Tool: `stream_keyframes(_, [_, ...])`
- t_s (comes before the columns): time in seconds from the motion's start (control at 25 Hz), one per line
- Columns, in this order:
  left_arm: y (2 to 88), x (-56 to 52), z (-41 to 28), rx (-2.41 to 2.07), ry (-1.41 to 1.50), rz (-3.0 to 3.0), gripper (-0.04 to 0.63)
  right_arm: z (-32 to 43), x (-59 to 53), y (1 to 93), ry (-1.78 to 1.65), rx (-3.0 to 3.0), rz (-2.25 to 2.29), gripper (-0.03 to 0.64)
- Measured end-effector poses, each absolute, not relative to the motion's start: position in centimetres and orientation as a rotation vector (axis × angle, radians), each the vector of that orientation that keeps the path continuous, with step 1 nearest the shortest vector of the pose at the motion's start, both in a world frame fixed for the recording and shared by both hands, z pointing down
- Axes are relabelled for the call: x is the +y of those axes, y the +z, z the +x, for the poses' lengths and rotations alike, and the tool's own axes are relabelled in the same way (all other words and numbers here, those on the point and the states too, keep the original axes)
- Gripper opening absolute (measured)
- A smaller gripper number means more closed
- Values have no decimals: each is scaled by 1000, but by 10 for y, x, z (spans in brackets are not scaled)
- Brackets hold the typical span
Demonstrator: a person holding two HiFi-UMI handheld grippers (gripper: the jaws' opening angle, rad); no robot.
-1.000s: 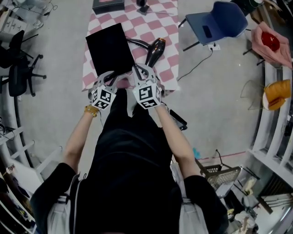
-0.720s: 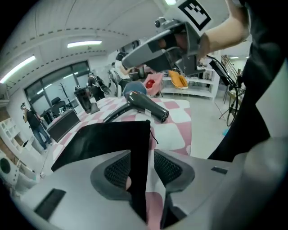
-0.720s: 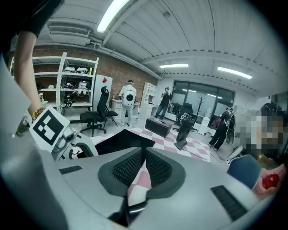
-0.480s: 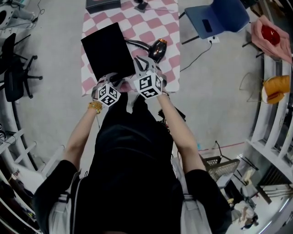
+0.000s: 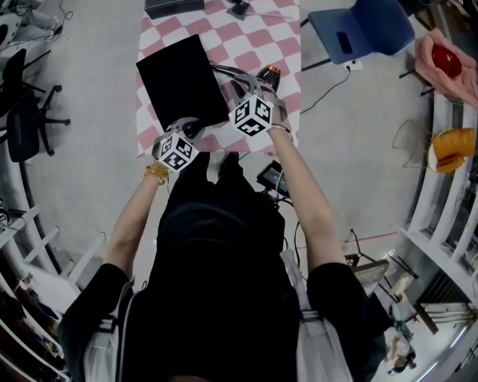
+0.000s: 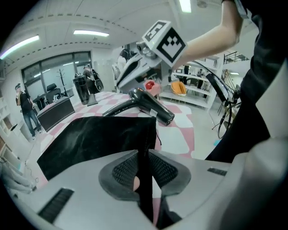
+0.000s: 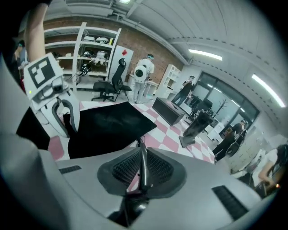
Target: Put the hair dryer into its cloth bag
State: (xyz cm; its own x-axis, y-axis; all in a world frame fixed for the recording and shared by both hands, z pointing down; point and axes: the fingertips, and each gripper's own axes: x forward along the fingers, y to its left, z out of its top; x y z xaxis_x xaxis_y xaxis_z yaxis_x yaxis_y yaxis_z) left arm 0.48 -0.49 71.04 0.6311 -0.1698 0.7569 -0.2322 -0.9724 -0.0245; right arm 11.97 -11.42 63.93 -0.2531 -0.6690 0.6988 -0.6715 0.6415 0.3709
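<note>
A black cloth bag [image 5: 179, 78] lies flat on the pink-and-white checked table [image 5: 258, 41]. My left gripper [image 5: 185, 127] is at the bag's near edge. In the left gripper view its jaws [image 6: 145, 155] are closing, and a fold of the bag [image 6: 94, 139] is pinched between the pads. To the right of the bag lies the black hair dryer [image 5: 267, 74], with its barrel [image 6: 150, 105] pointing away. My right gripper [image 5: 237, 78] hovers shut just over the dryer's handle. I see no object in its jaws [image 7: 141, 161]. Its tips [image 6: 120, 83] are above the dryer.
A black box [image 5: 173, 6] and a small dark stand [image 5: 240, 7] are at the table's far end. A blue chair [image 5: 362, 26] stands at the right and a black office chair [image 5: 26, 112] at the left. A cable [image 5: 321, 97] runs over the floor.
My right gripper has left the bag's near edge and moved up and right to the hair dryer. The left gripper has stayed at the bag's near edge.
</note>
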Motion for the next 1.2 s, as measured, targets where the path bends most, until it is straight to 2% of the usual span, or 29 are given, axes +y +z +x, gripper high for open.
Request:
stream_keyframes(0.08, [703, -8, 5, -344, 1223, 2756, 49, 123, -117, 654, -35, -1913, 940, 47])
stream_keyframes(0.12, [701, -9, 6, -342, 1210, 2751, 32, 125, -117, 662, -42, -1885, 884, 82])
stream_keyframes(0.2, [700, -12, 5, -333, 1215, 2752, 28, 126, -119, 676, -31, -1842, 791, 179])
stream_keyframes(0.28, [701, -14, 4, -333, 1221, 2748, 23, 128, -123, 687, -30, -1802, 739, 208])
stream_keyframes(0.76, [625, -64, -15, -597, 801, 2599, 18, 142, -154, 746, 112, -1575, 562, 212])
stream_keyframes(1.2, [601, -83, -31, -700, 676, 2557, 18, 145, -153, 731, 224, -1659, 626, 204])
